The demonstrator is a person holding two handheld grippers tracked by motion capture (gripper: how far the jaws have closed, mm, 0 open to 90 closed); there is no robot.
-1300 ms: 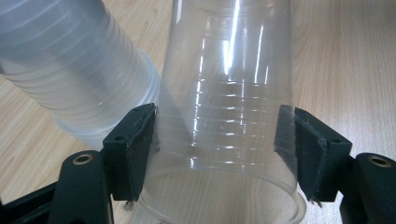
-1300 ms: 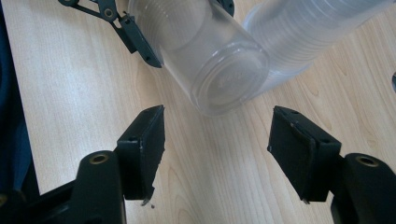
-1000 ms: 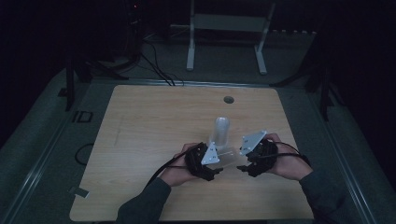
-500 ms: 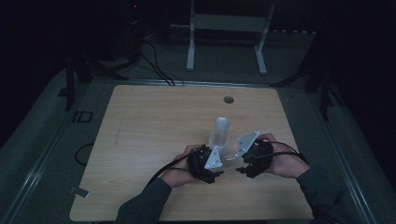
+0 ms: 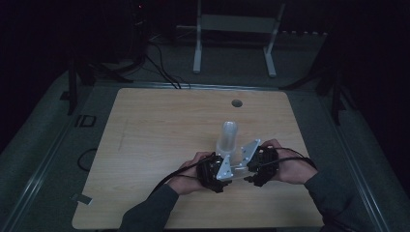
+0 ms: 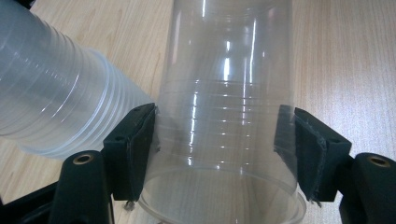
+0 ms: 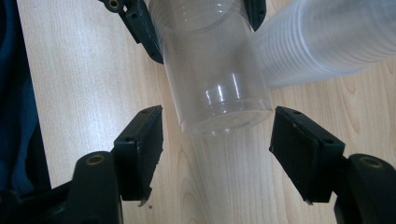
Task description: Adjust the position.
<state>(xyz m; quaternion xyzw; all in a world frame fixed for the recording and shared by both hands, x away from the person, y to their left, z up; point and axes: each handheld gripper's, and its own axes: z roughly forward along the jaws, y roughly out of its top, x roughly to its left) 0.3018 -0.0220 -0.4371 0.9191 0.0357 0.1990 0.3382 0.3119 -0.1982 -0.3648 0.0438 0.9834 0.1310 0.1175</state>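
The left gripper (image 6: 219, 154) is clenched on a single clear plastic cup (image 6: 229, 107): in the left gripper view both black pads (image 6: 140, 149) press the cup's ribbed wall at nine and three o'clock, just above its rim. In the high view this gripper (image 5: 215, 173) sits in the person's left hand (image 5: 191, 171) near the table's six o'clock edge.

The right gripper (image 7: 217, 156) is released. Its jaws stand wide, at eight and four o'clock in the right gripper view, with the cup's closed base (image 7: 224, 116) hanging at twelve o'clock from them, short of the pads and untouched. In the high view it (image 5: 261, 166) lies at three o'clock from the left gripper, close beside it.

A stack of nested clear cups (image 6: 56, 98) lies on its side at ten o'clock from the held cup in the left gripper view, just beside it. In the high view the stack (image 5: 227, 137) reaches toward twelve o'clock on the wooden table (image 5: 145, 145), whose cable hole (image 5: 236, 103) lies farther on at twelve.
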